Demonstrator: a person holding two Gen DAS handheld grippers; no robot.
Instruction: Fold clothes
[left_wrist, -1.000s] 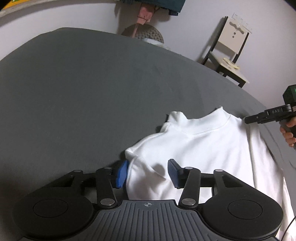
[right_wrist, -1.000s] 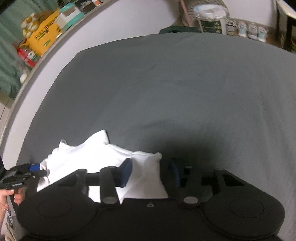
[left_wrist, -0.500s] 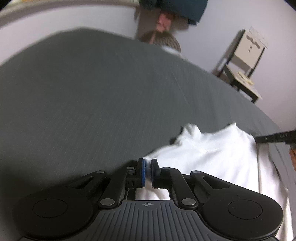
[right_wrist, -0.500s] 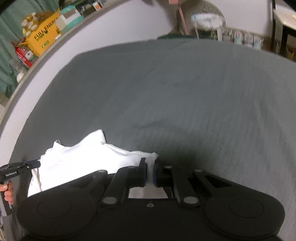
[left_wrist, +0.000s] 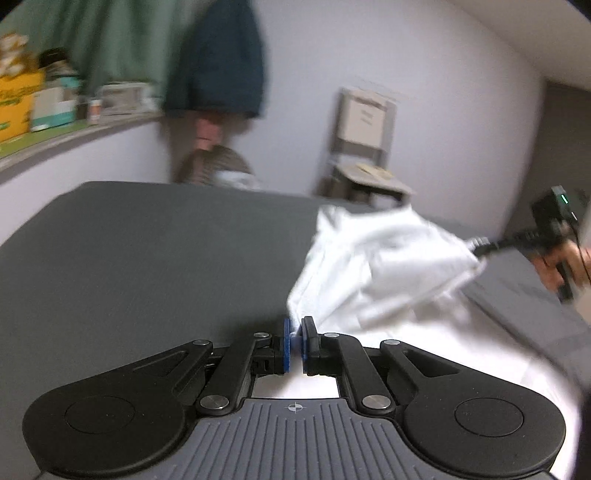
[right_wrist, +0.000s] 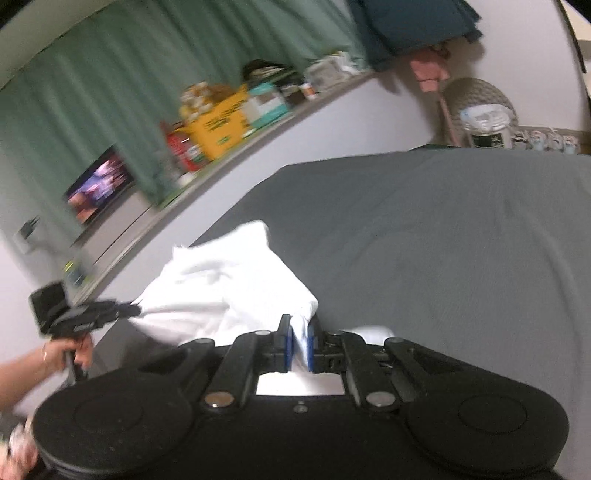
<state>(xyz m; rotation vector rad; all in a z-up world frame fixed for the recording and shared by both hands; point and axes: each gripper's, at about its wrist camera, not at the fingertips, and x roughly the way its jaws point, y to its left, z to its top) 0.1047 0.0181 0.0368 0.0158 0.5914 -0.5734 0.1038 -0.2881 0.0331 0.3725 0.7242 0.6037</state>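
Both grippers are clamped on the white top (left_wrist: 373, 266) right now: the left gripper (left_wrist: 293, 345) has a bit of the fabric pinched between its blue pads, and the right gripper (right_wrist: 300, 345) is squeezing another edge of it, so the shirt hangs stretched between the two, lifted off the grey bed (left_wrist: 129, 258), with its lower part draping back toward the sheet. Both views are pretty blurry, so I can't tell exactly which part of the garment each one has. My worry is that both bites look thin, right at the edge, so a quick swing could pull the cloth out of one side and the whole thing would flop down crooked. It could also bunch up unevenly if the two hands don't travel together. As for containers, there's a yellow box (right_wrist: 218, 127) on the ledge with something piled on top, too smeared to identify.
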